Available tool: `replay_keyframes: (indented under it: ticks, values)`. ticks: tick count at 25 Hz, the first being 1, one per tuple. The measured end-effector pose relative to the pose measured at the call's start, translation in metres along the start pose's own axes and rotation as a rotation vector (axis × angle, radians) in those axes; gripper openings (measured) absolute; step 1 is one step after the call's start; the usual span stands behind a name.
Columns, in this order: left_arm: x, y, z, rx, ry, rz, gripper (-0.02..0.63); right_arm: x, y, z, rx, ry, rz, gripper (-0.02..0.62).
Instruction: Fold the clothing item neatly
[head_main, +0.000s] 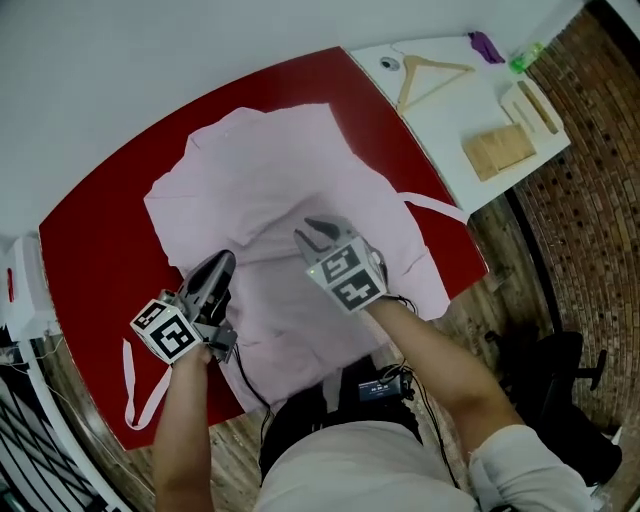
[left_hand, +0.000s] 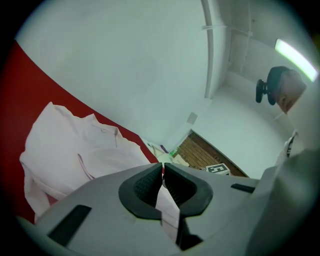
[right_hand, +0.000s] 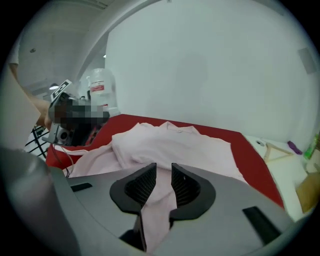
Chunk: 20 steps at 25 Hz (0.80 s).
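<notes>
Above the pink shirt (head_main: 270, 170), left gripper (head_main: 222, 263) pinches a thin layer, and right gripper (head_main: 312, 233) clamps a thicker bunch. Uneven pull may slip one out, skewing the fold.

Left of pink garment (head_main: 290, 180): bare red table (head_main: 100, 240), free passage. Right of it: white side table (head_main: 450, 115) with hanger (head_main: 440, 66), wooden blocks (head_main: 498, 150).

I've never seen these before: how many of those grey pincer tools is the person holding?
2. The left gripper grips the pink garment at its near-left edge; the right gripper grips it near the middle.
</notes>
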<state>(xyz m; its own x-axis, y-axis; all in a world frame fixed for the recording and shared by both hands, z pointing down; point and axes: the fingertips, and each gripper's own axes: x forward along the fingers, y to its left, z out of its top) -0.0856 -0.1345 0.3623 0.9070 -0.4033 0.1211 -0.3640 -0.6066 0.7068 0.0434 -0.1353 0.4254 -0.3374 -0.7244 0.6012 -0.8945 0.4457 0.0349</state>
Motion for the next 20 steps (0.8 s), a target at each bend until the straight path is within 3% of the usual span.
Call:
replay_keyframes:
  ticks: [10,15,20]
  values:
    - [0.004,-0.06,-0.027,0.029,0.029,-0.126,0.018,-0.125,-0.101,-0.085,0.131,0.076,-0.348,0.054]
    - [0.006,-0.084,-0.046,0.029,0.055,-0.136,0.018,-0.175,-0.131,-0.13,0.198,0.117,-0.431,0.038]
    - [0.012,-0.088,-0.062,0.013,0.041,-0.075,0.018,-0.2,-0.162,-0.164,0.257,0.129,-0.456,0.038]
